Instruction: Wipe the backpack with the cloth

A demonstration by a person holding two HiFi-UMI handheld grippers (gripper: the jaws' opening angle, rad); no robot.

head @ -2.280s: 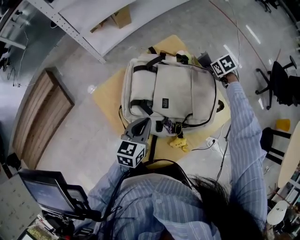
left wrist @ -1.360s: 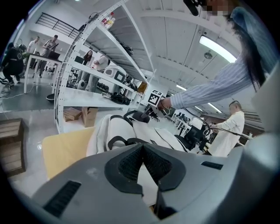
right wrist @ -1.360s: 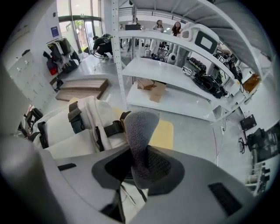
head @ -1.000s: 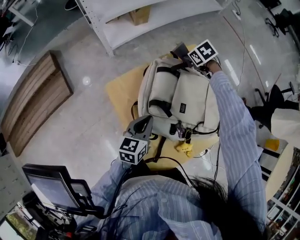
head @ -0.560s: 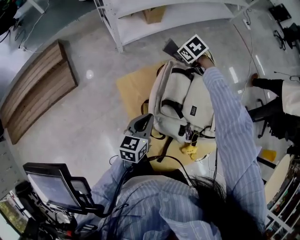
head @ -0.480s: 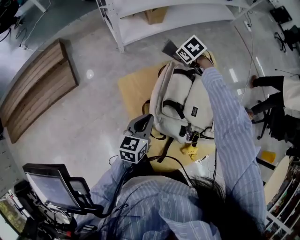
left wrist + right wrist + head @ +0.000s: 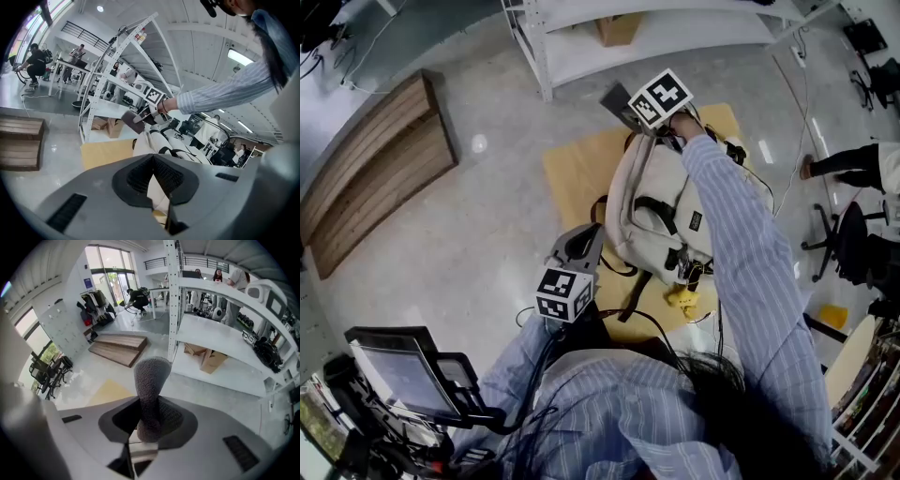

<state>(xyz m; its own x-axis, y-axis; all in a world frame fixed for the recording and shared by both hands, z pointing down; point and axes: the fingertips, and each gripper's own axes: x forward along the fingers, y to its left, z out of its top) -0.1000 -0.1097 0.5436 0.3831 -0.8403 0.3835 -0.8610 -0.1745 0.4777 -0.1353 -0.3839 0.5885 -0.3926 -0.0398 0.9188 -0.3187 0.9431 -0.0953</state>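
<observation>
Left of the mat [image 7: 577, 169] I have open floor [image 7: 487, 239], clear across to the wooden pallet [image 7: 375, 178]. Past the backpack [image 7: 661, 211] the white shelf rack [image 7: 675, 37] shuts the way. Its corner post [image 7: 534, 56] stands near my right gripper [image 7: 621, 101], and a cardboard box [image 7: 617, 28] fills part of the bottom shelf. On the right it is crowded by an office chair [image 7: 851, 248] and a person's leg [image 7: 848, 161]. A screen on a stand [image 7: 398, 375] blocks my near left.
</observation>
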